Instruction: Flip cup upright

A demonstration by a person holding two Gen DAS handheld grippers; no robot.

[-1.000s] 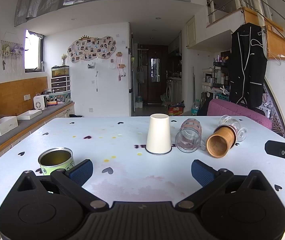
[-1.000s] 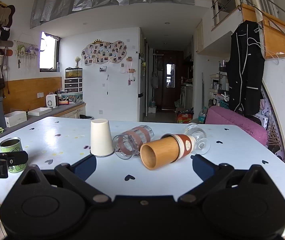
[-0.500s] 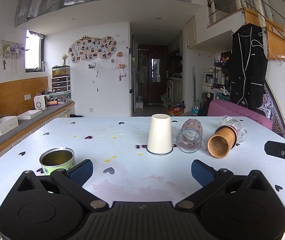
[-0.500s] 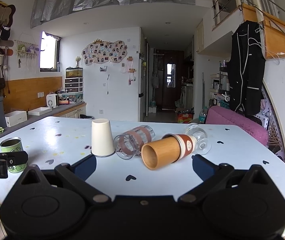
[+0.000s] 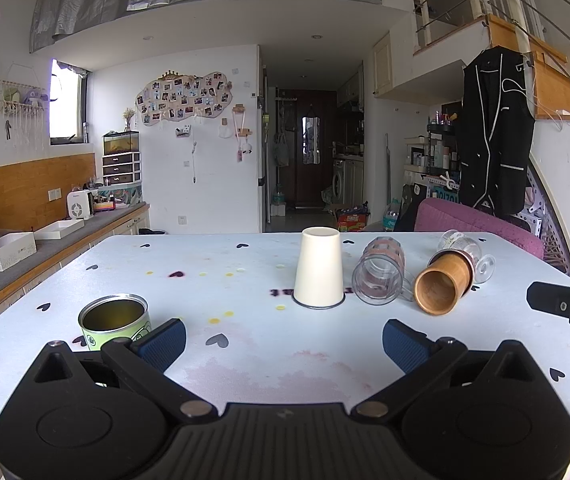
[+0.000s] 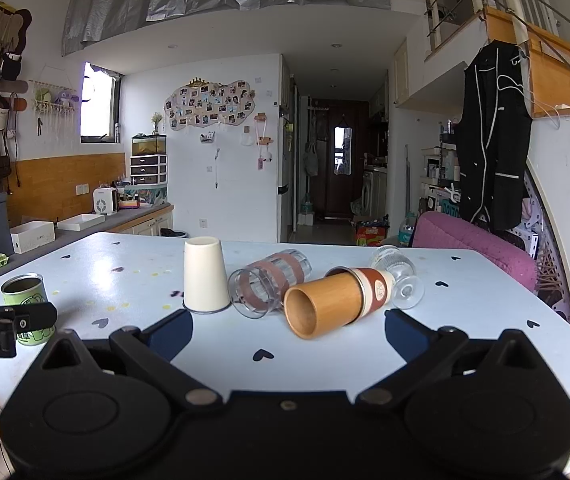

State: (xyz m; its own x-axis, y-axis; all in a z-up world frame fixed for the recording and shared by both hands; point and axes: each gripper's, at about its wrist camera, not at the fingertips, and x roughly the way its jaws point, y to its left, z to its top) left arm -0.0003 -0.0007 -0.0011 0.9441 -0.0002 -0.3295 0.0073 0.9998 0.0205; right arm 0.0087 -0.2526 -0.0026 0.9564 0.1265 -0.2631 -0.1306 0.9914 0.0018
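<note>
A white paper cup [image 5: 318,267] stands upside down on the white table [image 5: 245,344]; it also shows in the right wrist view [image 6: 204,277]. To its right lie a clear glass with brown bands [image 5: 379,277] [image 6: 269,283], a bamboo cup [image 5: 443,284] [image 6: 335,302] and a clear stemmed glass [image 5: 467,252] [image 6: 399,276], all on their sides. My left gripper [image 5: 284,338] is open and empty, short of the white cup. My right gripper [image 6: 288,334] is open and empty, just in front of the bamboo cup.
An open green tin [image 5: 113,321] [image 6: 25,300] stands upright at the table's left, close to my left gripper's left finger. A purple chair [image 5: 477,226] sits behind the table at the right. A counter [image 5: 45,248] runs along the left wall.
Both views have crept slightly closer to the cups and a touch to the left. Nothing was grasped or moved.
</note>
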